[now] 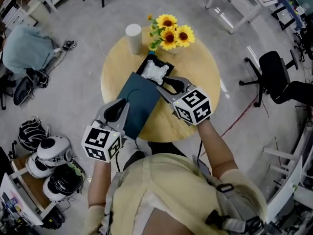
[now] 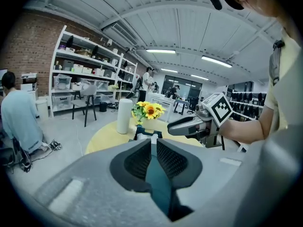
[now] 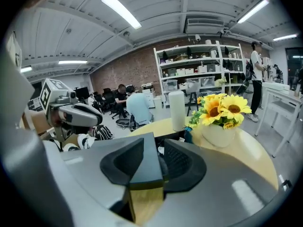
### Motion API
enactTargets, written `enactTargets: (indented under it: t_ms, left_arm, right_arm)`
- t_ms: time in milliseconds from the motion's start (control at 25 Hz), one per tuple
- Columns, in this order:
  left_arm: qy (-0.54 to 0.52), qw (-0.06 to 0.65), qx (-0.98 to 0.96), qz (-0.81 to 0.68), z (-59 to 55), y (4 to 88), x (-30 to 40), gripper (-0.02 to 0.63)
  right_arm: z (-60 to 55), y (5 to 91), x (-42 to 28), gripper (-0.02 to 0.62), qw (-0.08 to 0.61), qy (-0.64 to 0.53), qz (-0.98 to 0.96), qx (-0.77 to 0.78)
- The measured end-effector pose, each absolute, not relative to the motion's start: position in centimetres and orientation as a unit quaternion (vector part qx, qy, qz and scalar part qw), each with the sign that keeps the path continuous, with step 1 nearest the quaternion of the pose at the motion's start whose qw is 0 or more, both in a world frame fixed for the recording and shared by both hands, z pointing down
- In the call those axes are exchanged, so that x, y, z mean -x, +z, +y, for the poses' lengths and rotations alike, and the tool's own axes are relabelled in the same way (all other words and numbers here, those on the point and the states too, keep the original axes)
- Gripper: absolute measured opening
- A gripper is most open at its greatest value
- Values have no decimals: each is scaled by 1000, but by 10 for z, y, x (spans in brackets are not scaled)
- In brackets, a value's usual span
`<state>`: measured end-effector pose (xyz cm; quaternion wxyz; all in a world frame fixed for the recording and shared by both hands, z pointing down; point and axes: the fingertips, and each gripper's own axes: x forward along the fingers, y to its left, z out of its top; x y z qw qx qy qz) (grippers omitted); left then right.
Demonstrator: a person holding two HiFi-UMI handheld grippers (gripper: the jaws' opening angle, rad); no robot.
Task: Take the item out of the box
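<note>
A dark teal box (image 1: 145, 66) stands open on the round wooden table (image 1: 195, 67), with a white crumpled item (image 1: 155, 72) inside it. Its flat teal lid (image 1: 137, 102) slopes from the box toward me. My left gripper (image 1: 117, 112) is shut on the lid's near edge, and the thin sheet (image 2: 158, 188) runs between the pads (image 2: 137, 160). My right gripper (image 1: 168, 87) sits at the lid's right edge beside the box. In the right gripper view the lid edge (image 3: 144, 160) lies against the left pad, with a gap to the right pad (image 3: 182, 162).
A white cylinder (image 1: 133, 37) and a vase of sunflowers (image 1: 171, 33) stand behind the box. Helmets (image 1: 51, 155) lie on the floor at the left, and a black office chair (image 1: 274, 72) is at the right. Shelving and seated people fill the room's edges.
</note>
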<state>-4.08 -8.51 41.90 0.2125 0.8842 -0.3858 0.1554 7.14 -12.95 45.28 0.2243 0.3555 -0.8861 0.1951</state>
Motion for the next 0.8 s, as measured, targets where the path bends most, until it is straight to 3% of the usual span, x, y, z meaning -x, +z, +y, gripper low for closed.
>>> enactTargets:
  t_ms: [800]
  left_arm:
    - [202, 231, -860, -408, -126, 455, 28, 46]
  right_arm:
    - [-182, 535, -52, 160, 410, 129, -879, -207]
